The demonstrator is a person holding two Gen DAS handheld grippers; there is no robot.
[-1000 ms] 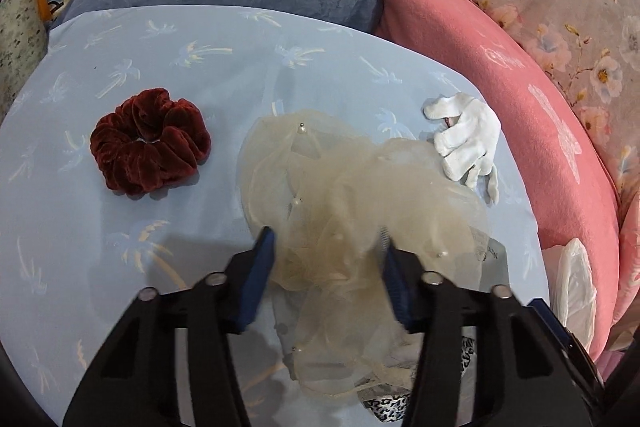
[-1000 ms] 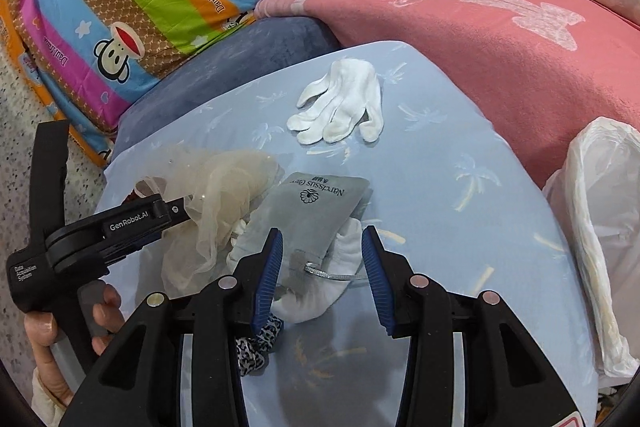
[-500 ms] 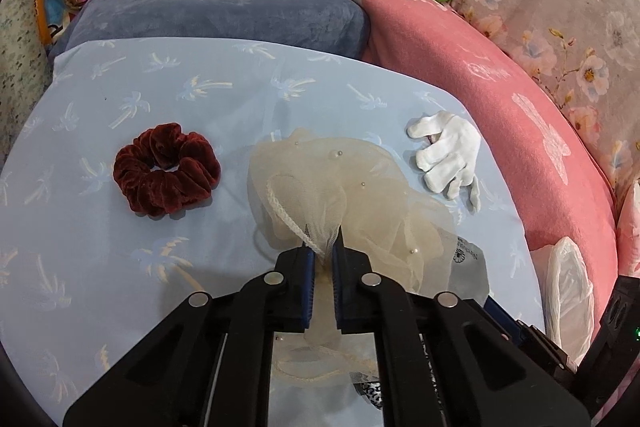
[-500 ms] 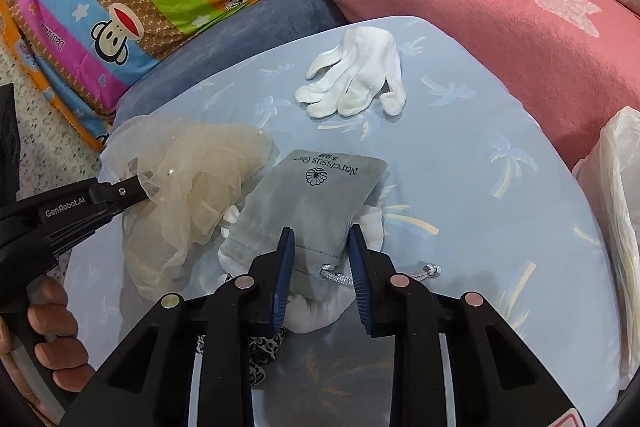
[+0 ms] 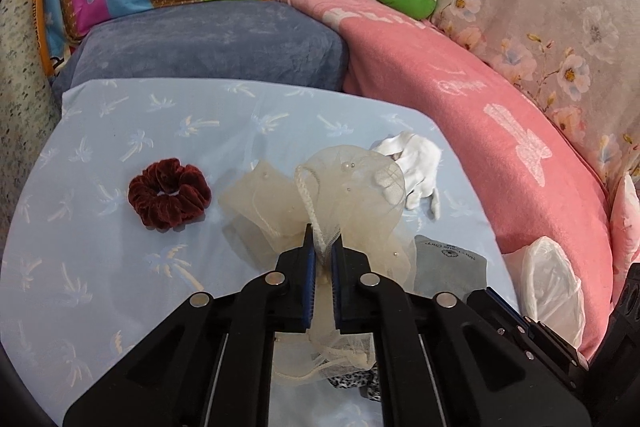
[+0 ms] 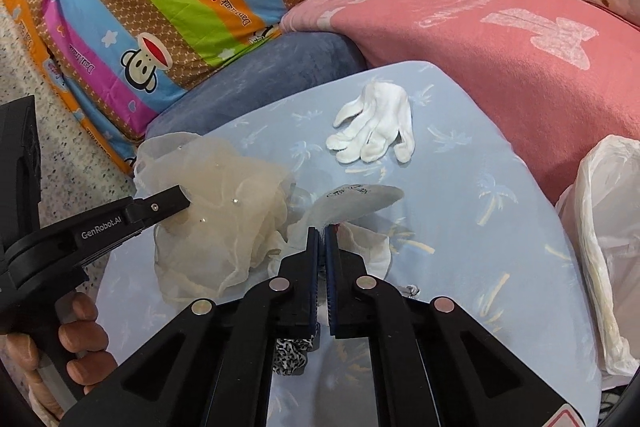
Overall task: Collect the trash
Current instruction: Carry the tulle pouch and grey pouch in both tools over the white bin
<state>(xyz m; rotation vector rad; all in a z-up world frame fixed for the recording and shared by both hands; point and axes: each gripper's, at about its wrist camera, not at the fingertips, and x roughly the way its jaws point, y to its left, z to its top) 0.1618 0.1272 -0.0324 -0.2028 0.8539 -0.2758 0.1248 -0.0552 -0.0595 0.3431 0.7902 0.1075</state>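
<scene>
Both tongs are mid-pickup. The left gripper is pinching the beige mesh pouch by its gathered neck; the right gripper is clamped on the grey drawstring bag, lifted off the blue sheet. Next up, I'd guess: carry both right to the white trash bag. The white glove and, farther left, the red scrunchie wait their turn.

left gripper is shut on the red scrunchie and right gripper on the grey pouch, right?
Not quite. The left gripper is shut on the beige mesh bag; the red scrunchie lies untouched on the sheet, as the left wrist view shows. The right gripper does hold the grey pouch.
</scene>
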